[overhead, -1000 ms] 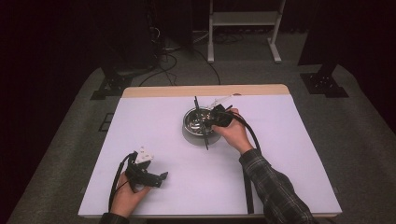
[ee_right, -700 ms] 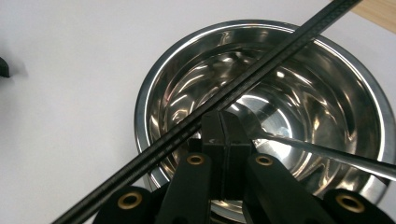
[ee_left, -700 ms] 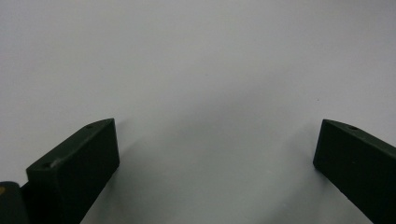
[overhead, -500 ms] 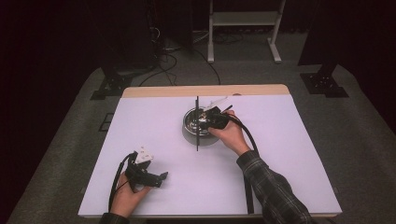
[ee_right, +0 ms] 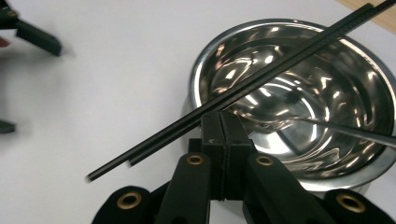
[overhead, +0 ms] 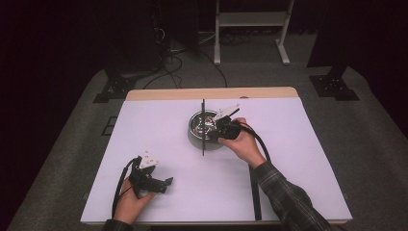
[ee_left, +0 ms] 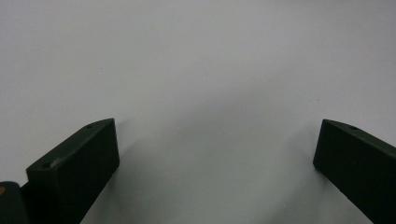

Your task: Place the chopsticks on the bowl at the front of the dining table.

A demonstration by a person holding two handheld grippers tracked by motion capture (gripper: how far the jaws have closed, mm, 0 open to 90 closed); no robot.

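Note:
A pair of thin black chopsticks crosses over a shiny steel bowl at the table's middle back. My right gripper has its jaws pressed together, pinching the chopsticks at the tips. A silver utensil handle lies inside the bowl. At the front left, my left gripper rests low on the white table with its jaws wide apart and nothing between them. It also appears in the right gripper view's top left corner.
The white table top has a wooden strip along its far edge. Each gripper trails a black cable toward the front edge. Dark stands and cables sit on the floor beyond the table.
The chopsticks have swung from a slight tilt to pointing straight away across the bowl, and the right hand has shifted a little over the bowl. The left hand has stayed put.

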